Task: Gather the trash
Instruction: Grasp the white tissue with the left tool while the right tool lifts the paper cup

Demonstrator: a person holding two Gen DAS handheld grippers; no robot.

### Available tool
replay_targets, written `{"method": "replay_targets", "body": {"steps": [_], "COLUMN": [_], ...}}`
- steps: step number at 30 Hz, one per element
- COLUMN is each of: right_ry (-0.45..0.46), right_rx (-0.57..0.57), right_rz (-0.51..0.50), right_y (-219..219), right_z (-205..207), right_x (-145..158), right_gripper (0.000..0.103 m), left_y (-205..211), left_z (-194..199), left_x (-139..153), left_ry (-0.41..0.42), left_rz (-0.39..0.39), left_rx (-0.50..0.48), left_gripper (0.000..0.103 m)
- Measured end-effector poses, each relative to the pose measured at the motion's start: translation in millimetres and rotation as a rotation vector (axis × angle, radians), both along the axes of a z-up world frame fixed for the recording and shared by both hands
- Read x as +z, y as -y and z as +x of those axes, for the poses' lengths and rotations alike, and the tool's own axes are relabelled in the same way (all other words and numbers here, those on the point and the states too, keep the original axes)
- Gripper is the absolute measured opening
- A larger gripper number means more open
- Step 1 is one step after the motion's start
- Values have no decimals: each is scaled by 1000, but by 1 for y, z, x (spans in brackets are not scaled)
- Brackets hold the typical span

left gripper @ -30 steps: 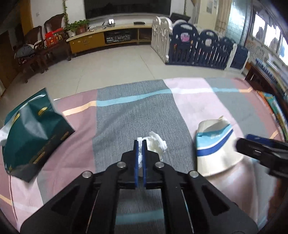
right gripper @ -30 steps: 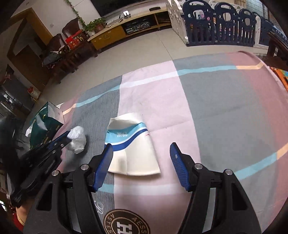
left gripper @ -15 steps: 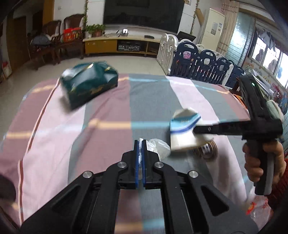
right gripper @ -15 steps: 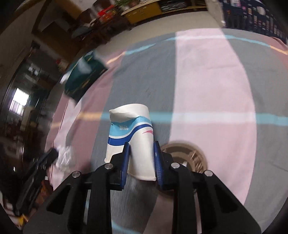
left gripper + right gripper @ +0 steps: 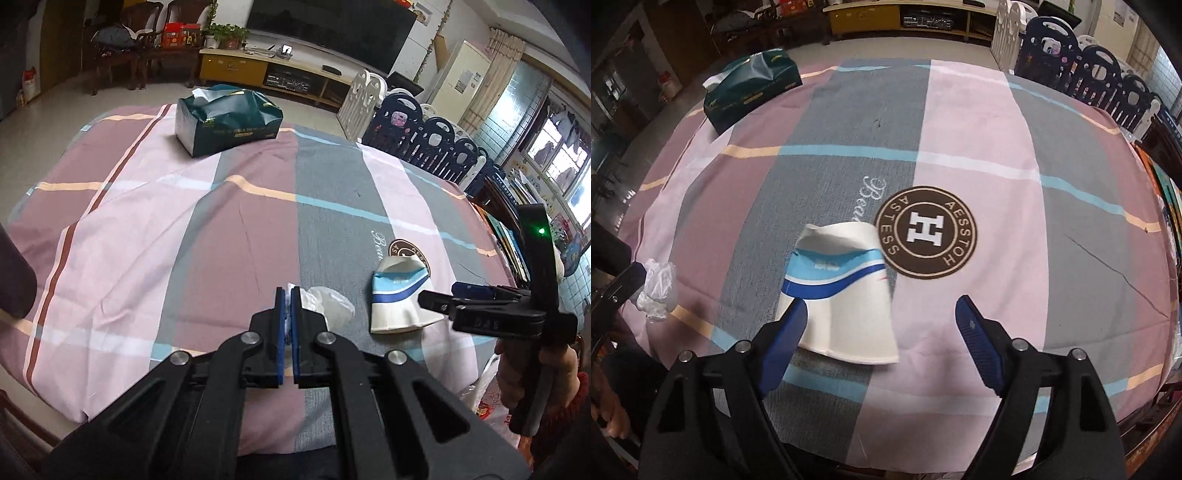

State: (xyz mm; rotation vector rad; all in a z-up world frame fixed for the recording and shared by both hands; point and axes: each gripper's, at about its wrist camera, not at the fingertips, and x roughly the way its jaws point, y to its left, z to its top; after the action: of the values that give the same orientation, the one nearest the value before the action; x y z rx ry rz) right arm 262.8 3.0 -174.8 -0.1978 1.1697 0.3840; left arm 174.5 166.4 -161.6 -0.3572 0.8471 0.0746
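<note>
Crushed paper cup lies flattened on the tabletop at 7 o'clock of the round brown logo; judged very light, soft-walled, best pinched across its flat body. Right tool is spread wide, holding nothing, its left finger overlapping the cup's edge. Left tool is clamped on a crumpled white tissue, judged weightless and compressible.

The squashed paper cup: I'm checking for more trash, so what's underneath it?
The paper cup lies flattened on the striped tablecloth, its rim beside the round brown logo. Whatever sits beneath it is covered. The right tongs are open around its base.
</note>
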Motion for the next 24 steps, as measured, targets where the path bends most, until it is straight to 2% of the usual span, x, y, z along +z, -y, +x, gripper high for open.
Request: {"method": "replay_targets", "body": {"steps": [3,9,16,24], "right_ry": [32,31,47,60], "right_rx": [5,-4,-29,3], "right_rz": [-45,-128,-238,-195], "right_y": [-20,-53,-61,-62], "right_z": [6,23,21,17], "right_x": [-4,-19,-35,-36], "right_gripper": [81,82,82,79], "left_y": [-8,-15,-16,-11], "left_z": [-3,-3,0,1], "left_x": [-2,-9,-13,-11], "left_ry": [3,-6,-15,-13], "left_rz": [-23,-55,-77,-53], "left_rx": [21,27,18,2], "left_gripper": [4,4,4,4]}}
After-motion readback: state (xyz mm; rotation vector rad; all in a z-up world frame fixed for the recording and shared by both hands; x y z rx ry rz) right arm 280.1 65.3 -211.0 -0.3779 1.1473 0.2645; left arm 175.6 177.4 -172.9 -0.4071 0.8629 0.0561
